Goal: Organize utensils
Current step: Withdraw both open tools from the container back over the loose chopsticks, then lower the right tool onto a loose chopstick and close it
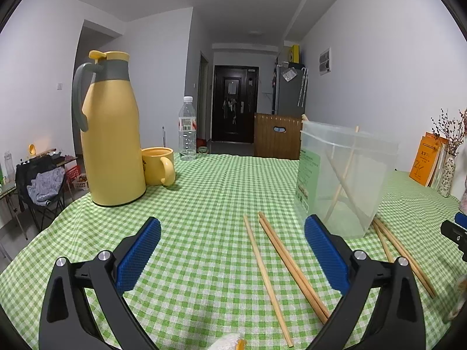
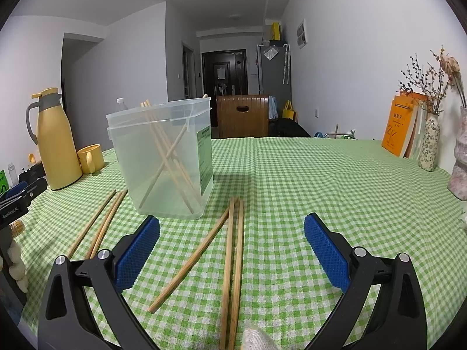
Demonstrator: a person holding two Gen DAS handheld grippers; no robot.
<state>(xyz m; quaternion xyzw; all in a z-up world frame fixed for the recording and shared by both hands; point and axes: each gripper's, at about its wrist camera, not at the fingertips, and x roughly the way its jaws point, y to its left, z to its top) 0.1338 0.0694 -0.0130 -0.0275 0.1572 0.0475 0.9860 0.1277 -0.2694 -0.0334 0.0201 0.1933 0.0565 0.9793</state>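
A clear plastic container [image 1: 344, 180] [image 2: 163, 163] stands on the green checked tablecloth [image 1: 210, 192] with wooden chopsticks leaning crossed inside it. My left gripper [image 1: 232, 221] is open above the cloth, left of the container. Three loose chopsticks [image 1: 280, 262] lie between its fingers, and two more [image 1: 402, 259] lie beyond its right finger. My right gripper [image 2: 232, 220] is open too, low over three loose chopsticks [image 2: 233, 262] in front of the container. Three other chopsticks [image 2: 99, 230] lie to its left. Neither gripper holds anything.
A yellow thermos jug [image 1: 112, 145], a yellow mug [image 1: 159, 166] and a water bottle [image 1: 187, 129] stand at the left of the table. Orange books [image 2: 400, 125] and vases with dried flowers [image 2: 429, 143] line the right wall. A wooden chair [image 2: 242, 115] is behind the table.
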